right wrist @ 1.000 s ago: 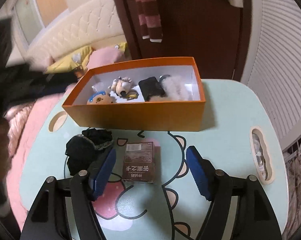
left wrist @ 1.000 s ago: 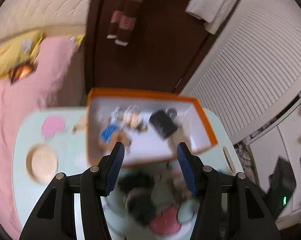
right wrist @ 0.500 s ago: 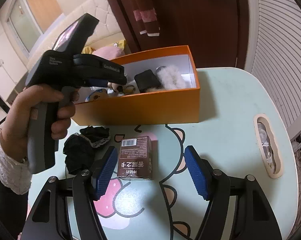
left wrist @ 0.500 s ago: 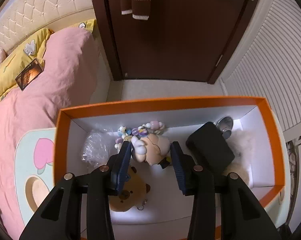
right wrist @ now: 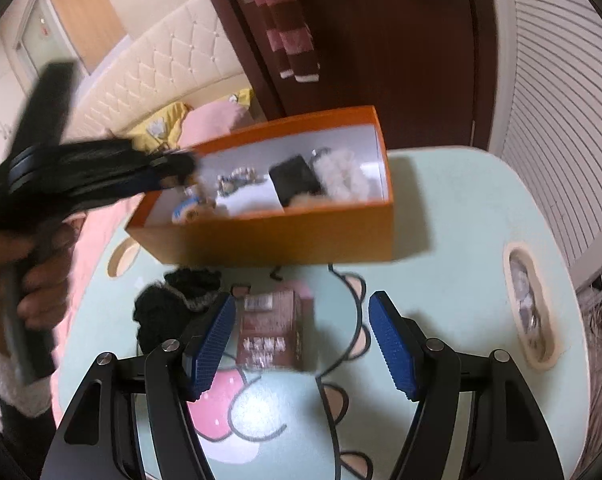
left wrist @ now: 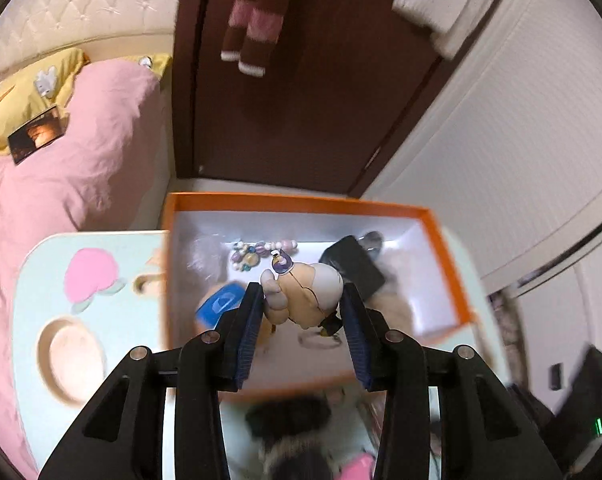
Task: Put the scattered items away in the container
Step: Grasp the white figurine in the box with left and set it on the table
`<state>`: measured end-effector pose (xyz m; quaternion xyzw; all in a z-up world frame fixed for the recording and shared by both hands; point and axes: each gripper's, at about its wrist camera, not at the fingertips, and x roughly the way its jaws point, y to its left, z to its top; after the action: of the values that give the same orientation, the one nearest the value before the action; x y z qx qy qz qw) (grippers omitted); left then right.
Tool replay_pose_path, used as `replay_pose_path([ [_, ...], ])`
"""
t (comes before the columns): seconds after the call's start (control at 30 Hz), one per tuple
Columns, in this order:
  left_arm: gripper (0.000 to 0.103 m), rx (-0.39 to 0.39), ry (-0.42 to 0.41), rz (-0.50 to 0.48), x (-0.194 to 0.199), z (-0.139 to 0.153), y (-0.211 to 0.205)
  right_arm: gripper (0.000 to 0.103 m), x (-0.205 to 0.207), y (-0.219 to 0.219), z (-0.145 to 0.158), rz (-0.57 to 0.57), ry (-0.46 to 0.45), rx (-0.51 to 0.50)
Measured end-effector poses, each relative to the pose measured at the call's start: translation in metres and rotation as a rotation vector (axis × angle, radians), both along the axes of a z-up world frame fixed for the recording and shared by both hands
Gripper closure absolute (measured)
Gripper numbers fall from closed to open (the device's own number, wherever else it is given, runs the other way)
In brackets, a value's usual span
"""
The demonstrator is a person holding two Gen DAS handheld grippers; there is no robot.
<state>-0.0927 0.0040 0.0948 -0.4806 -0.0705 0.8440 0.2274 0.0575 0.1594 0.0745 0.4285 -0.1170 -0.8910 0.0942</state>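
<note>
The left tool (left wrist: 303,314) has just been narrowing around a plush keychain (left wrist: 307,294) over the orange box (left wrist: 433,240); contact can't be confirmed. Probably soft and light. The right tool (right wrist: 303,344) is spread above the brown carton (right wrist: 273,330) on the tabletop (right wrist: 461,240): stiff, best taken by its sides.

Left black plastic two-finger gripper (left wrist: 303,332): blue ribbed pads on fingers (left wrist: 248,336), silver screws at pivots. Right black plastic two-finger gripper (right wrist: 303,346) built alike. Person's hand (right wrist: 29,280): white knitted cuff worn.
</note>
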Motion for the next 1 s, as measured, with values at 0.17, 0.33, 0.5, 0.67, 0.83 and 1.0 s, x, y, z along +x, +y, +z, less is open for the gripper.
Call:
replay_pose_path([
  [0.17, 0.062, 0.100, 0.022, 0.046, 0.038, 0.017, -0.056, 0.056, -0.045, -0.009, 0.026, 0.061, 0.010, 0.013],
  [0.33, 0.062, 0.113, -0.001, 0.086, 0.075, 0.001, -0.086, 0.056, -0.122, -0.041, 0.020, 0.155, -0.090, 0.005],
  [0.5, 0.062, 0.101, -0.078, 0.097, 0.088, -0.036, -0.083, 0.055, -0.164, -0.080, -0.007, 0.178, -0.192, 0.090],
  [0.67, 0.062, 0.086, -0.086, 0.112, 0.091, -0.059, -0.073, 0.052, -0.189, -0.106, -0.019, 0.182, -0.241, 0.158],
  [0.83, 0.062, 0.050, -0.074, 0.068, 0.094, -0.066, -0.067, 0.037, -0.209, -0.119, -0.035, 0.194, -0.311, 0.217],
  [1.0, 0.061, 0.071, -0.073, 0.053, 0.095, -0.067, -0.065, 0.067, -0.210, -0.118, -0.041, 0.191, -0.339, 0.251],
])
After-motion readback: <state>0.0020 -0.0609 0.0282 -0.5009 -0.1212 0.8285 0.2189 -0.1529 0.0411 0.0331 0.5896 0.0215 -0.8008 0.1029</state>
